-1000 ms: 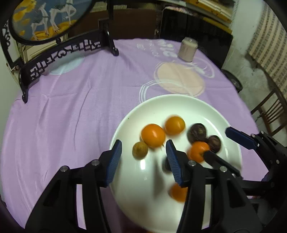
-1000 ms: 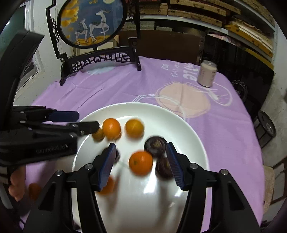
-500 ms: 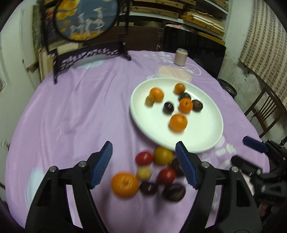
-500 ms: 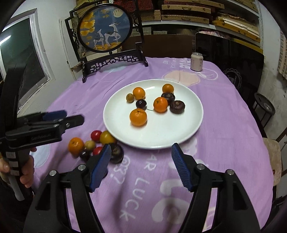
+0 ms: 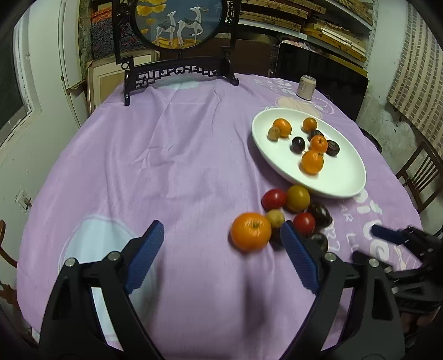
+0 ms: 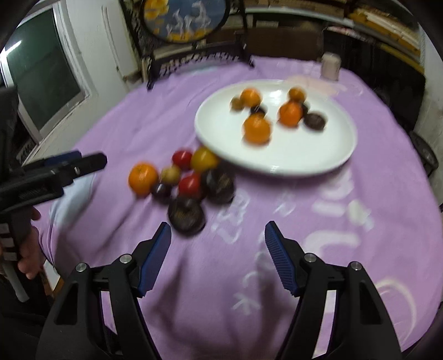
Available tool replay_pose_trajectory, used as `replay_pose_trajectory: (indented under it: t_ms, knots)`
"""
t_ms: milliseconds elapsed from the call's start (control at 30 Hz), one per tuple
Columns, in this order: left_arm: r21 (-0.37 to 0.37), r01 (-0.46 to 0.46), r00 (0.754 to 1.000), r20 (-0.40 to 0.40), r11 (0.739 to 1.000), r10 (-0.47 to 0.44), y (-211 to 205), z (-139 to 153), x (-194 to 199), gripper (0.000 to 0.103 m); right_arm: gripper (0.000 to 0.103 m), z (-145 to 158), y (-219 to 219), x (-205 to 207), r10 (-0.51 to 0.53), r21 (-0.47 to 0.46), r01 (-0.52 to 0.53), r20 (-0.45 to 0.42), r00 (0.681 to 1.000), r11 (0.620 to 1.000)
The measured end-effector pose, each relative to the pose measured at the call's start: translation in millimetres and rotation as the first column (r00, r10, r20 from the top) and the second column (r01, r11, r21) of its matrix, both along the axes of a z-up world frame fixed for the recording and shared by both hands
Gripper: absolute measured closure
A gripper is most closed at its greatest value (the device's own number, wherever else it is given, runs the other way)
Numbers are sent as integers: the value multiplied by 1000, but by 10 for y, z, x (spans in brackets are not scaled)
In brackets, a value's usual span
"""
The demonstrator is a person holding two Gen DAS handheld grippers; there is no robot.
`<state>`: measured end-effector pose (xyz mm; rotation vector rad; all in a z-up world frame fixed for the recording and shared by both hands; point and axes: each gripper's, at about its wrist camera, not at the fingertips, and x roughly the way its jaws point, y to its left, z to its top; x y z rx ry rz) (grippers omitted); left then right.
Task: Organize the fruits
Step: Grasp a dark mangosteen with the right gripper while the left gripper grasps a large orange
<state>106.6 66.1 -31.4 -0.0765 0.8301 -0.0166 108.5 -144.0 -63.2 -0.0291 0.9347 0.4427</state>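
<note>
A white plate (image 5: 346,180) (image 6: 343,144) on the purple cloth holds several oranges and dark fruits. Loose fruit lies on the cloth beside its near rim: a big orange (image 5: 251,231) (image 6: 143,177), red tomatoes (image 5: 273,198), a yellow fruit (image 5: 298,198) and dark passion fruits (image 6: 187,211). My left gripper (image 5: 220,231) hangs over bare cloth, jaws opening wide, nothing between them; the orange sits just inside its right finger. My right gripper (image 6: 217,232) is open and empty, with the dark fruit just ahead of its left finger.
A black carved stand with a round deer picture (image 5: 180,23) stands at the table's far edge. A pale can (image 5: 306,87) sits behind the plate. A wooden chair (image 5: 420,171) is to the right. A hand (image 6: 27,257) holds the left gripper's handle.
Both grippers have pulled back from over the plate toward the near table edge and opened wider. The loose fruit pile has come into view.
</note>
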Motion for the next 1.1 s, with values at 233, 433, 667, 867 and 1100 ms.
replay_pose_trajectory:
  t_ms: [233,433,667,867,1100]
  knots:
    - [27,4,1000,-11,1000,-4,79,-121,-131,14,32,-216,381,27,51,-47,-51,-8,999,998]
    - [22,-1,999,-41,1000,2,173,-235,-164,13,45,-344,564,139,51,-82,-50,9,999,995]
    - [41,29,998,-58,999,-27,39,-343,-52,13,61,-295,450,126,44,-47,-43,6,999,998]
    - [115,52,994,-102,992,-40,-176,-512,154,13,61,-191,162,-45,6,-6,-6,10,1000,1000]
    - [138,69,989,-137,988,-50,-369,-678,478,15,61,-126,-127,-99,-46,47,46,7,999,998]
